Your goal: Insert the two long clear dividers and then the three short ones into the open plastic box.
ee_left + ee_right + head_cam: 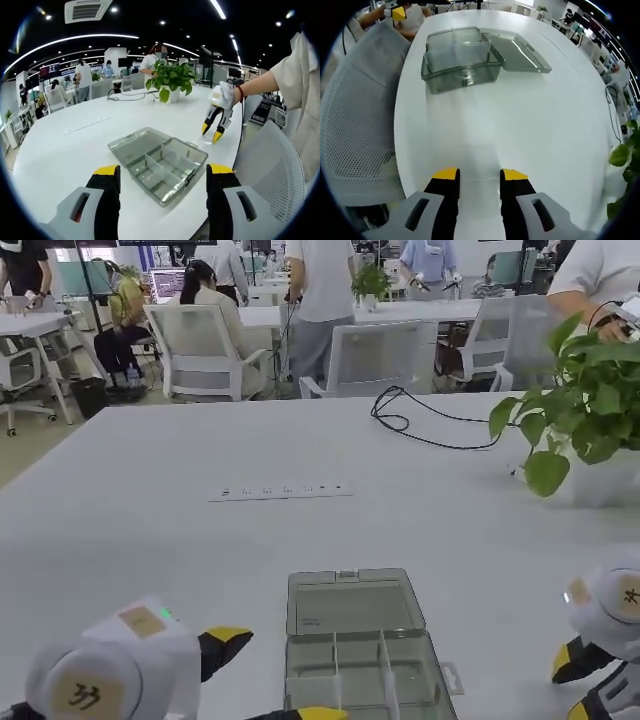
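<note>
The open clear plastic box [432,660] lies at the near edge of the white table, its lid [350,602] folded flat behind it. Clear dividers [385,672] stand inside it and split it into compartments, as the left gripper view shows too [165,159]. My left gripper [285,675] is open just left of the box, its jaws wide to either side of the box front [163,170] and holding nothing. My right gripper [568,692] hangs open and empty to the right of the box [462,57], above bare table [480,175].
A potted plant [580,430] stands at the right, with a black cable [420,420] looping behind it. A flat white power strip [280,490] lies mid-table. A mesh chair [360,115] sits at the table's near edge. People and chairs fill the room behind.
</note>
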Available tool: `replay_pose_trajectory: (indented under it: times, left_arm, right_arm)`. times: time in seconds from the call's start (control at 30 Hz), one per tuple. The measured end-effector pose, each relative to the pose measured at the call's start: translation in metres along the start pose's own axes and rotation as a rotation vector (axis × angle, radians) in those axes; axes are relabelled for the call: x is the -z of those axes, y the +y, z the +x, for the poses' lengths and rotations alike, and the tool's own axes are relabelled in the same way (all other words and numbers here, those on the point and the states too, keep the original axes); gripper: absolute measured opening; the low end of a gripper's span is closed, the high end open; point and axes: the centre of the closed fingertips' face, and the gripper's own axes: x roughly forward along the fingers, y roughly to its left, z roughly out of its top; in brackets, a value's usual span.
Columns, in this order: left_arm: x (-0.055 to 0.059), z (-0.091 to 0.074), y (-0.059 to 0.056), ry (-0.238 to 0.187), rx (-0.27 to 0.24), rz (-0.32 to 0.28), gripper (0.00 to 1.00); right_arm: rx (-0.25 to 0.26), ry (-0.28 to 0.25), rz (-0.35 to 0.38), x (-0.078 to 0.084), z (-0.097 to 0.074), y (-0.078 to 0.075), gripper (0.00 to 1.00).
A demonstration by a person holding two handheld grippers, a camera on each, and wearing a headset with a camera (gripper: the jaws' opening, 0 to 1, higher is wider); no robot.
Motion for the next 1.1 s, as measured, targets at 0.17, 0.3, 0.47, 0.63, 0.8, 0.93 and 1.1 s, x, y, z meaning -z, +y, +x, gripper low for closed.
replay_pose_trajectory:
  times: [0.17,0.3,0.47,0.63,0.8,0.93,1.1]
  left_arm:
    - [0.0,-0.001,0.0,0.002,0.002,-0.004,0.69]
    - [-0.002,-0.001,-0.001,-0.003,0.002,-0.013,0.67]
    - [-0.003,0.0,-0.002,-0.001,0.005,-0.021,0.63]
    - [-0.003,0.0,-0.006,-0.006,0.015,-0.042,0.61]
    - [-0.005,0.002,-0.009,-0.021,0.027,-0.075,0.59]
    - [-0.008,0.003,-0.012,-0.039,0.04,-0.12,0.56]
    - [-0.011,0.003,-0.016,-0.067,0.057,-0.155,0.46]
  right_arm:
    - [0.073,-0.061,-0.018,-0.024,-0.016,-0.012,0.32]
    - [0.11,-0.118,-0.048,-0.048,-0.028,-0.014,0.32]
    - [0.141,-0.171,-0.102,-0.078,-0.038,-0.01,0.32]
    - [0.156,-0.227,-0.149,-0.106,-0.044,-0.001,0.32]
    - [0.16,-0.283,-0.2,-0.134,-0.045,0.01,0.32]
    - [0.161,-0.321,-0.239,-0.155,-0.046,0.019,0.32]
    - [0.157,-0.37,-0.286,-0.178,-0.049,0.03,0.32]
